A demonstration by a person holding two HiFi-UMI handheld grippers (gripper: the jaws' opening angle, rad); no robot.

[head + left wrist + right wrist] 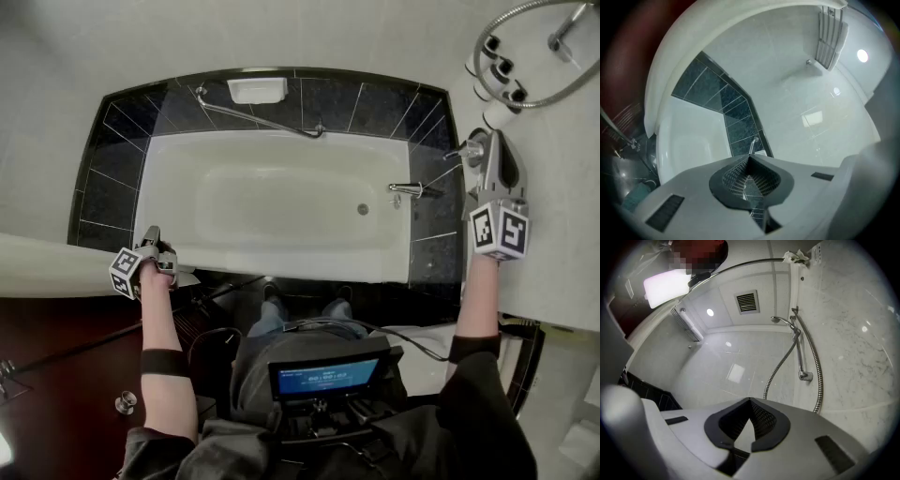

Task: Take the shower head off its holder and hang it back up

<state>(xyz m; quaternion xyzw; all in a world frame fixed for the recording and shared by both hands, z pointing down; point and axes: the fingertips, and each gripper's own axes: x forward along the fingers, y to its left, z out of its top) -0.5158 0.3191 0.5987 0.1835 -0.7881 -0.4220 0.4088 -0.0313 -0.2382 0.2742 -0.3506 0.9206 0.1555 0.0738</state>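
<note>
Over the bathtub [272,197] edge: left gripper [150,239] tilts down, right gripper [492,150] angles up at shower head [776,319]; both jaws clenched, empty.

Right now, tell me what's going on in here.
A person stands at the bathtub with a gripper in each hand. The left gripper is low by the tub rim, the right gripper raised toward the wall; both are shut, holding nothing. The shower head hangs on its holder, untouched.

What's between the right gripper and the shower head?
Nothing visible. The right gripper, shut and empty, has open air up to the shower head in its holder on the wall rail; the hose hangs alongside.
</note>
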